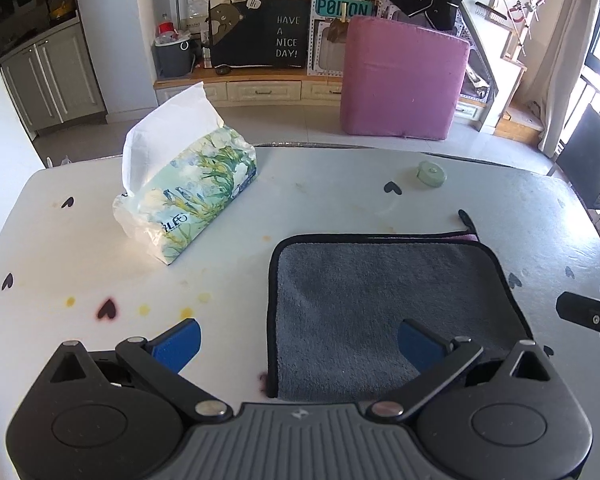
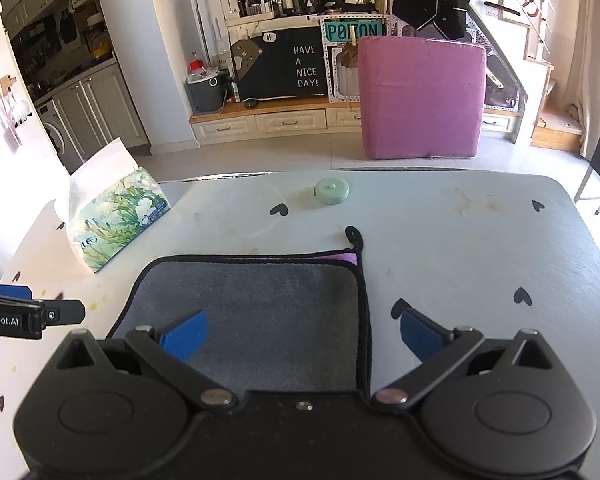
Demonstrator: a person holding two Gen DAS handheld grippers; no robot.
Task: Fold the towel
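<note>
A grey towel (image 1: 380, 304) with black edging lies folded flat on the white table, a pink underside strip and black hanging loop showing at its far right corner (image 2: 350, 258). It also shows in the right wrist view (image 2: 260, 312). My left gripper (image 1: 298, 344) is open and empty, straddling the towel's near left edge from above. My right gripper (image 2: 304, 338) is open and empty, straddling the towel's near right edge. The right gripper's tip (image 1: 592, 314) shows at the right of the left wrist view; the left gripper (image 2: 32, 316) shows at the left of the right wrist view.
A floral tissue pack (image 1: 192, 204) with a tissue sticking up stands at the table's far left. A small green round tape measure (image 2: 332, 191) lies near the far edge. The white tablecloth (image 2: 480, 248) has black heart prints and yellow stains. A pink cushion (image 2: 420, 100) stands on the floor beyond.
</note>
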